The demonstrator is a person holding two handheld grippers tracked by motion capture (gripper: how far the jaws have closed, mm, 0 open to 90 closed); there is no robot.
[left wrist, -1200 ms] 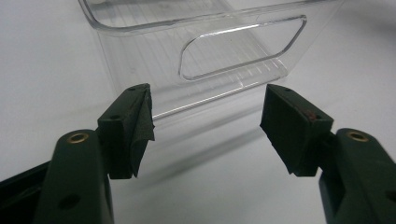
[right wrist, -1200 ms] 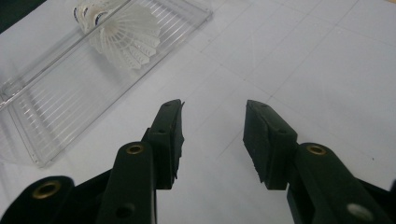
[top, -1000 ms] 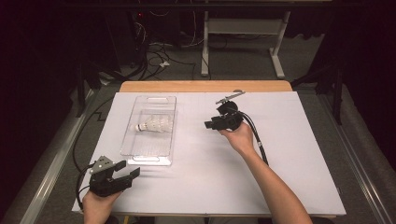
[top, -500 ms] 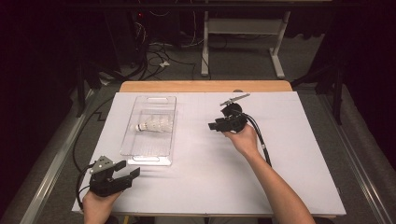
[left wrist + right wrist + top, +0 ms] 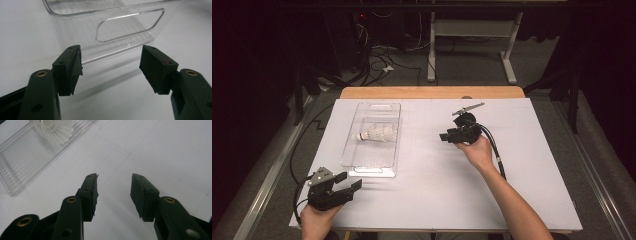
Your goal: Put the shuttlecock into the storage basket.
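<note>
Lying in the clear bin [image 5: 373, 162] (both tongs empty): a shuttlecock [image 5: 377, 134].

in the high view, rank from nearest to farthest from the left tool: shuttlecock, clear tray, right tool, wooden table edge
1. clear tray: its near end lies just beyond the left tool, up and to the right.
2. shuttlecock: inside the tray, toward its far half.
3. right tool: across the white sheet, on the right.
4. wooden table edge: along the far side.
</note>
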